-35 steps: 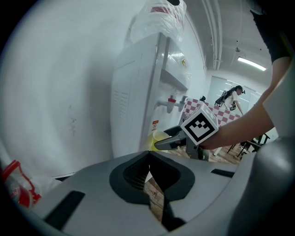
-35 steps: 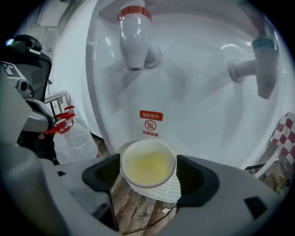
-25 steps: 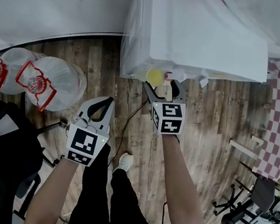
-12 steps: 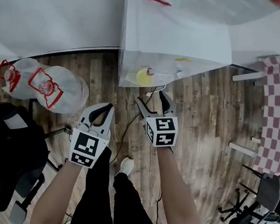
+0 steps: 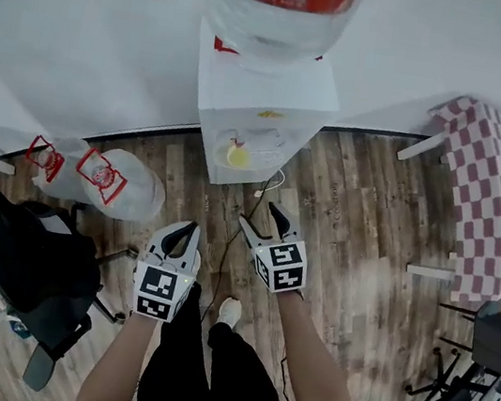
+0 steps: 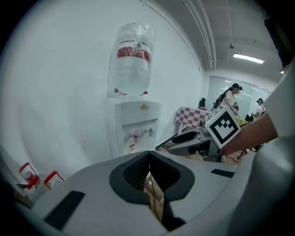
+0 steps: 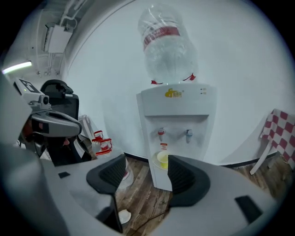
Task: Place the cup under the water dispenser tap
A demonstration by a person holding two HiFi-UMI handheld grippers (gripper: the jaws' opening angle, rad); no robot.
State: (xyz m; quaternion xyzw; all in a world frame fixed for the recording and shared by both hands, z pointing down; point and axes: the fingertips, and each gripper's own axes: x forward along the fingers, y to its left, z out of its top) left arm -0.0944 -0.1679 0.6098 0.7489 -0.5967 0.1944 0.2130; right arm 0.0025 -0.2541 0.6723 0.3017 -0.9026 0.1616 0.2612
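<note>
1. Left gripper [image 5: 187, 230] is pulling back from the machine along with the other one since a second ago. Its fingers are sitting pressed together with nothing between them.
2. Small yellow plastic cup [image 7: 162, 160] is standing free on the drip ledge of the white floor-standing water dispenser [image 5: 265, 102], right below the red tap [image 7: 161, 133]. Nothing is touching it.
3. Right gripper [image 5: 258, 215] was right up at the cup a second ago and is now hanging well apart from it. Its fingers are standing wide, having just been closing a little, and nothing is between them.
4. Judging from that, the placing looks done and both hands are just clearing out.
5. Room on the left is getting tight: clear empty water jugs with red handles [image 5: 93, 176] are lying on the wood floor by the wall, and a black office chair [image 5: 21, 261] is sitting near the left gripper.
6. In the middle, the floor between the grippers and the dispenser is lying open. Only a thin dark cable [image 5: 232, 239] is running across it.
7. On the right, the red-and-white checked table [image 5: 483, 201] is standing well apart from the right gripper, leaving plenty of space.
</note>
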